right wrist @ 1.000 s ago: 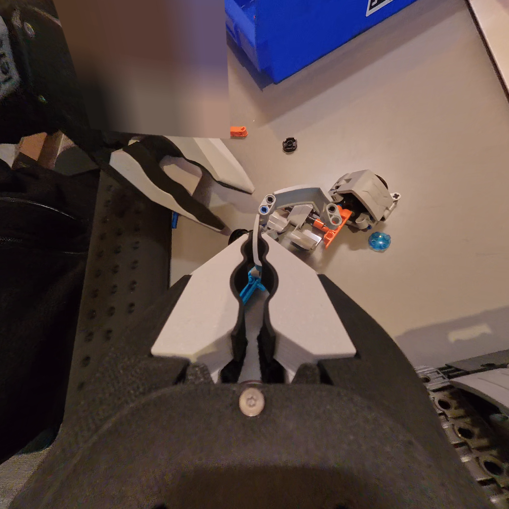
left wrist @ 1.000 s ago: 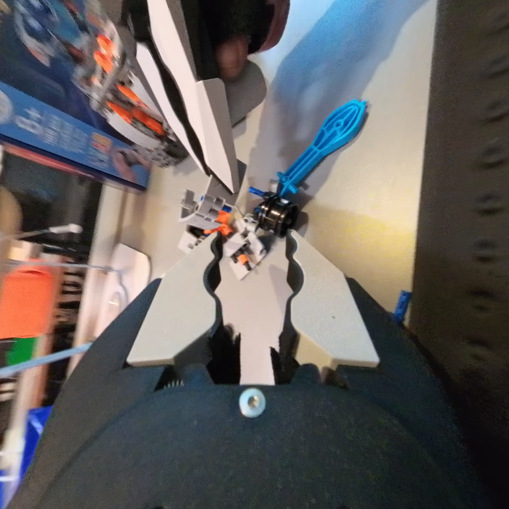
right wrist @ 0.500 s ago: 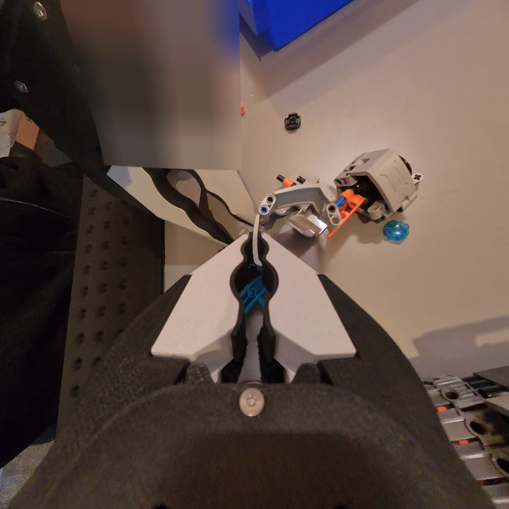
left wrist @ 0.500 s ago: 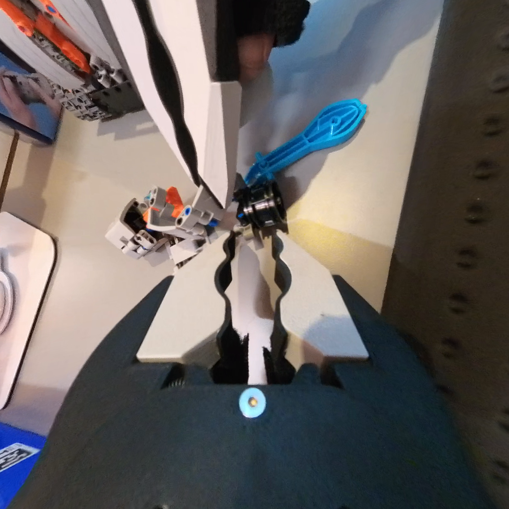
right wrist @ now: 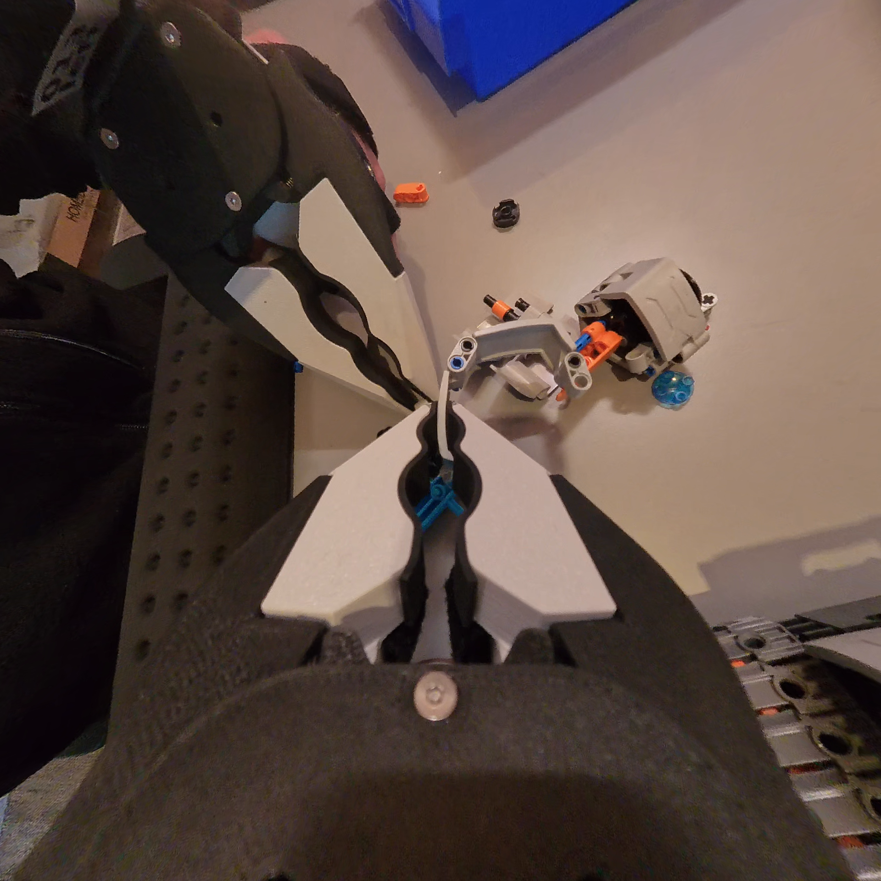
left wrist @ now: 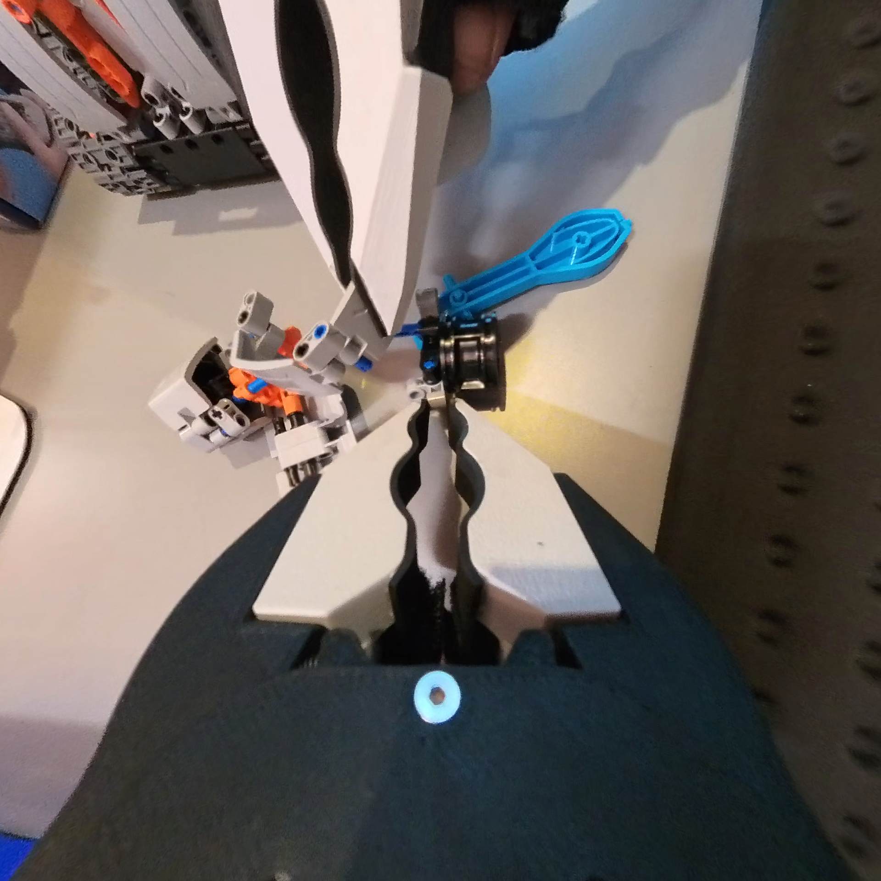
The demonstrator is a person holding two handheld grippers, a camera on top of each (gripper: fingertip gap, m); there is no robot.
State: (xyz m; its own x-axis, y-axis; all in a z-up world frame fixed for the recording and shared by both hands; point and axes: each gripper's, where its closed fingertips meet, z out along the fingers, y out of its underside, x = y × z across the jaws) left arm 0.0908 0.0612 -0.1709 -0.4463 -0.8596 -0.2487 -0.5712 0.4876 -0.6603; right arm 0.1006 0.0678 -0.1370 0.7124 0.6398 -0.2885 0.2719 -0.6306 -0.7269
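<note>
A small brick-built assembly (right wrist: 548,348) of grey beams and panels with orange and blue pins is seen on the pale surface (right wrist: 715,167), and it is gripped from two sides. The right hand-held gripper (right wrist: 441,419) is closed on a thin pale strip (right wrist: 444,414) that curves out of the assembly's grey arched beam, with a blue cross-shaped pin (right wrist: 436,500) lodged in the rounded hollow between its fingers. The left hand-held gripper (left wrist: 441,410) is nearly closed, its tips pinched on a small grey tab just under a black wheel hub (left wrist: 469,355) at the assembly's end. From that hub a bright blue paddle-shaped piece (left wrist: 562,257) extends toward the dark perforated panel (left wrist: 810,381) bordering the surface edge. A grey hood-shaped shell (right wrist: 648,310) is joined to the assembly's far end, and a translucent blue round stud (right wrist: 672,388) lies just beside it. An orange piece (right wrist: 411,193) and a black round piece (right wrist: 505,213) lie apart, nearer the blue box (right wrist: 500,43).
</note>
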